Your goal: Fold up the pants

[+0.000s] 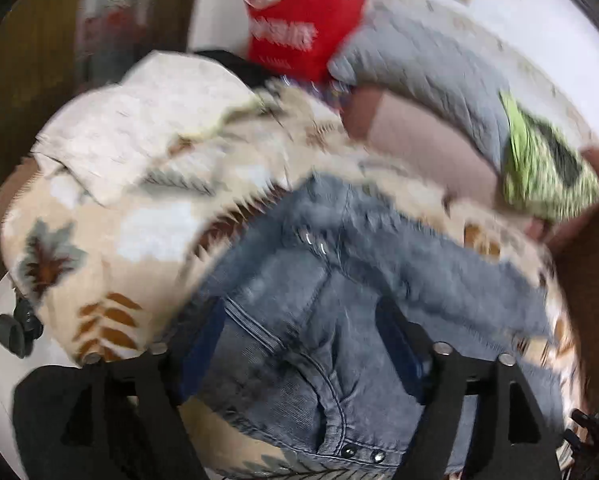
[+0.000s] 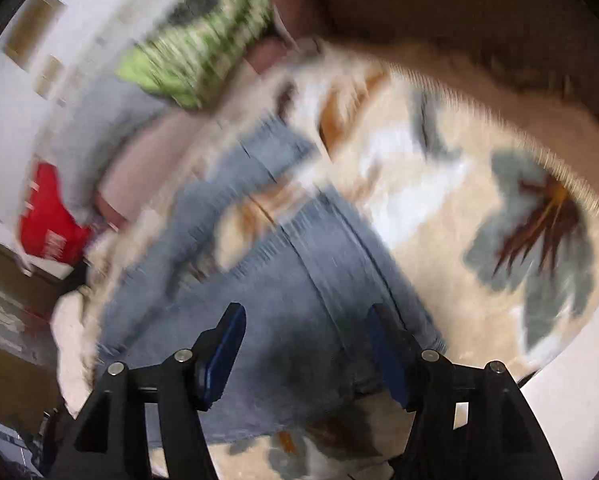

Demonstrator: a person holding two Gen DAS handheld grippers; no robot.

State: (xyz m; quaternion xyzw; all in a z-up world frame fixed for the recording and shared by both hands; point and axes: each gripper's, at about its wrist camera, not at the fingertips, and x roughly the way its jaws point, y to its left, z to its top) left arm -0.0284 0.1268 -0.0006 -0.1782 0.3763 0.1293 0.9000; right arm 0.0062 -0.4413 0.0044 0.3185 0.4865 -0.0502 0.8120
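Grey-blue jeans [image 1: 339, 280] lie spread on a bed with a cream leaf-print cover [image 1: 99, 248]. In the left wrist view the waistband with its metal buttons [image 1: 361, 452] lies between my left gripper's fingers. My left gripper [image 1: 299, 344] is open, its jaws on either side of the denim near the fly. In the right wrist view the jeans [image 2: 291, 280] stretch away, both legs visible. My right gripper [image 2: 305, 332] is open just above the denim, with blue pads [image 2: 223, 356] apart. Both views are motion-blurred.
A cream garment [image 1: 139, 120] lies on the bed at the left. A grey quilt [image 1: 427, 72], a pink pillow [image 1: 431, 148], a green patterned cloth [image 1: 539, 168] and a red bag [image 1: 303, 28] sit at the far side. The bed edge [image 2: 571, 396] is at the right.
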